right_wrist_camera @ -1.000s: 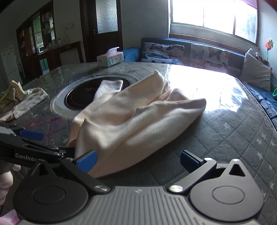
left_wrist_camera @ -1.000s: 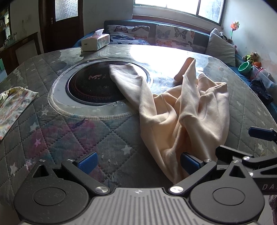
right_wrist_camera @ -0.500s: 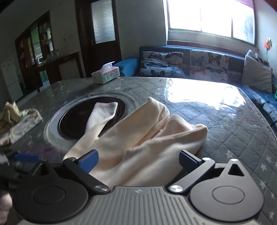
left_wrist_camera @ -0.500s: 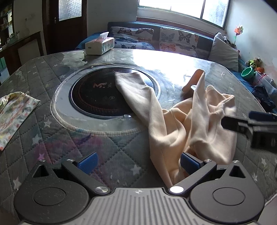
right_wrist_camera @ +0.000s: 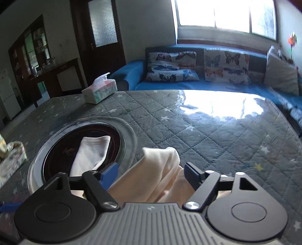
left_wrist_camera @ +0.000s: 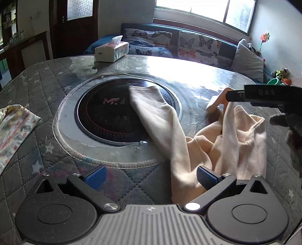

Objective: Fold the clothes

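1. Lying rumpled across the desk (left_wrist_camera: 47, 79) is a cream garment (left_wrist_camera: 243, 143) of soft, thick cloth; one long limb of it stretches up and left onto the black round cooktop (left_wrist_camera: 105, 116) set in the desk's middle.
2. Its far end rises in a peak at the tip of my right gripper (right_wrist_camera: 151, 171), as the left wrist view shows.
3. My right gripper's jaws have just been closing, with a bunched fold of the garment standing between them; the blue pads (right_wrist_camera: 109, 173) are still apart, and I cannot tell if they press the cloth yet.
4. My left gripper (left_wrist_camera: 150, 175) has its jaws wide apart; the garment's near edge lies against its right-hand pad (left_wrist_camera: 205, 178), nothing pinched.
5. A grey quilted cover with small stars, under a glossy clear sheet, covers the desk, and window glare shines on its far half.
6. A floral cloth (left_wrist_camera: 13, 128) lies at the left edge of the desk, well apart from the garment.
7. A tissue box (left_wrist_camera: 111, 50) stands at the far left corner.
8. Behind the desk runs a blue sofa (right_wrist_camera: 132, 77) with butterfly cushions (right_wrist_camera: 171, 66) under a bright window (right_wrist_camera: 226, 13); a dark wooden door (right_wrist_camera: 102, 37) and cabinet stand to the left.
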Available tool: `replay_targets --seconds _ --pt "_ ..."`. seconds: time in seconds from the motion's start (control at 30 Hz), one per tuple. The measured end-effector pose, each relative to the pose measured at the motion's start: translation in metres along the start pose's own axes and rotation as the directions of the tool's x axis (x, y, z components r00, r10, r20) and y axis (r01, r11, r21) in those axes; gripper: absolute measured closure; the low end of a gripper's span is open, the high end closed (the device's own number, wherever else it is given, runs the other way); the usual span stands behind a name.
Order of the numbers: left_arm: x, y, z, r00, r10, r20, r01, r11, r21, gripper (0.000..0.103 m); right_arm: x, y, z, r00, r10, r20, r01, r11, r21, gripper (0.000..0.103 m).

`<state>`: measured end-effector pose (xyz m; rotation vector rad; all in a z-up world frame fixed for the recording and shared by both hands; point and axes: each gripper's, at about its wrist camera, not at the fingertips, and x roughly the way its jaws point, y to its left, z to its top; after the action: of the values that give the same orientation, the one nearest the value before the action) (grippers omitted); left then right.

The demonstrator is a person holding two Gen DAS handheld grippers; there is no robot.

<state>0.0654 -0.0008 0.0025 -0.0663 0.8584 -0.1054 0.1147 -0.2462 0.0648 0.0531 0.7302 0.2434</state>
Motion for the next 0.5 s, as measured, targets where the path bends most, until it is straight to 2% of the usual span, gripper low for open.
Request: replay_targets --seconds 0.13,0.3,0.4,0.5 --pt "0.004 0.002 0.004 1.000 0.006 -0.002 -0.006 1.000 -0.008 0.000 0.023 -0.006 0.005 0.999 0.021 -0.041 -0.021 1.000 0.014 0.048" --pt "0.010 0.003 0.006 1.000 0.009 -0.007 -0.009 1.000 -0.016 0.000 0.034 -0.014 0.001 0.995 0.052 -0.081 -0.050 0.999 0.019 0.088" --pt "0.016 0.002 0.008 1.000 0.011 -0.017 -0.011 1.000 -0.012 0.000 0.019 -0.023 -0.003 0.997 0.057 -0.058 -0.055 0.998 0.035 0.097" --pt "0.020 -0.002 0.009 1.000 0.011 -0.022 -0.011 1.000 0.000 0.000 -0.006 -0.033 -0.007 0.998 0.058 -0.017 -0.057 0.998 0.038 0.098"
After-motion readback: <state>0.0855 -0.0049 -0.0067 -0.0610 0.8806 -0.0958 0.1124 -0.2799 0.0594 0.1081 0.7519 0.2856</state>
